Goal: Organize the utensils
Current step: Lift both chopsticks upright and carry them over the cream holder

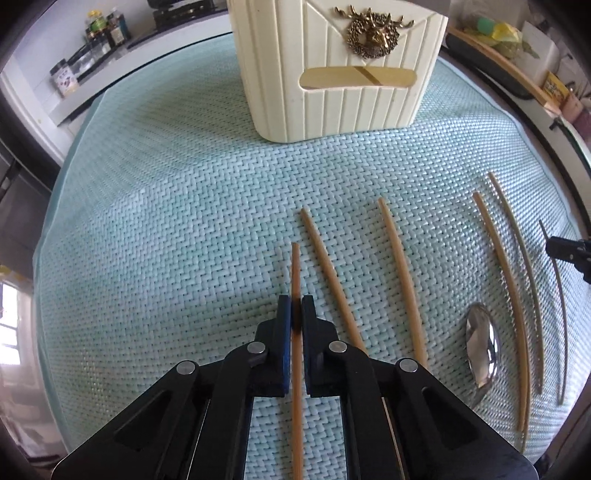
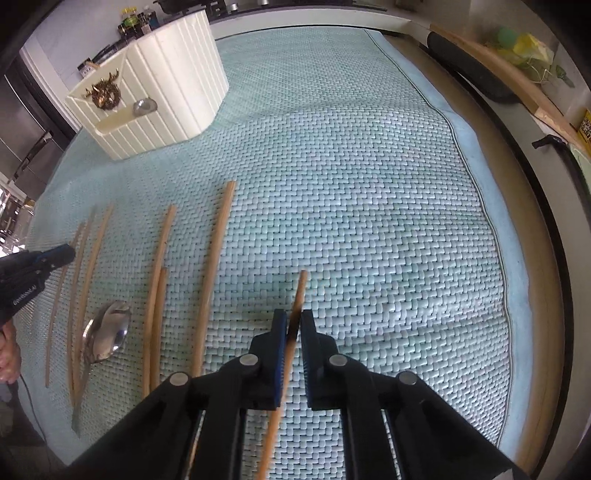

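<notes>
Surface: table under a pale teal woven mat (image 1: 166,221).
Background: shelf with jars (image 1: 92,33) at far left; clutter along the right edge.
Holder: cream ribbed utensil box (image 1: 332,74) with gold wreath ornament, at the mat's far side.
Left gripper (image 1: 295,306): jaws nearly closed on a wooden chopstick (image 1: 295,266), tip jutting past the pads.
Right gripper (image 2: 293,321): jaws narrowly parted around a second chopstick (image 2: 300,291), slightly tilted; firm contact cannot be told.
Loose items: more chopsticks (image 1: 402,273) and a metal spoon (image 1: 480,343) lying between the grippers.
</notes>
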